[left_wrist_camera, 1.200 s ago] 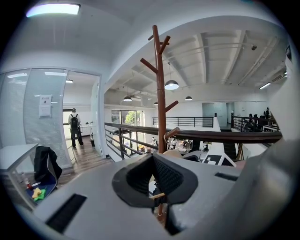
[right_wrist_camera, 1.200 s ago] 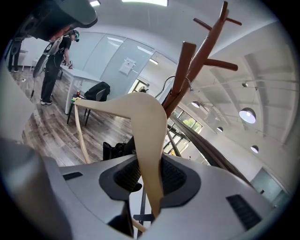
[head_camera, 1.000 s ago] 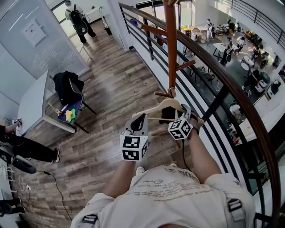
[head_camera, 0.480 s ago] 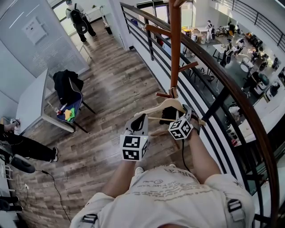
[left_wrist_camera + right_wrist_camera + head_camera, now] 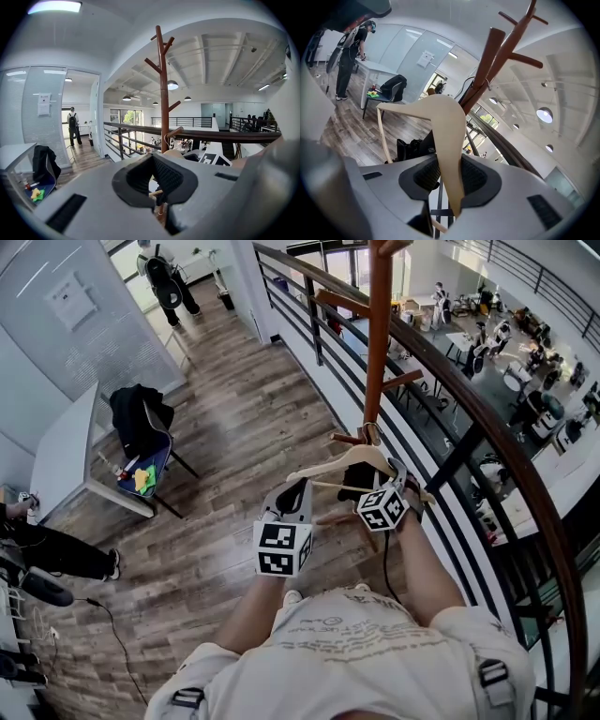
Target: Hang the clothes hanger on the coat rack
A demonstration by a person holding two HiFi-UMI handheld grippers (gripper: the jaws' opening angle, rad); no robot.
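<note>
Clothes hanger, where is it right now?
Head view, right of centre: the clothes hanger is clamped in the right gripper, its hook by a low peg of the coat rack.

Hanger [image 5: 345,465]: pale wood, metal hook, raised and tilted; I see its hook at a low peg.
Coat rack [image 5: 377,334]: dark brown pole, upright, slanted pegs.

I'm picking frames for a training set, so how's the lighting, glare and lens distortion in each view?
Head view: even daylight, sharp, the railing bows from the wide lens. Left gripper view: black rounded corners, ceiling light blown out, coat rack crisp. Right gripper view: strong fisheye, clothes hanger looms large up close, ceiling lamp glares mildly.
</note>
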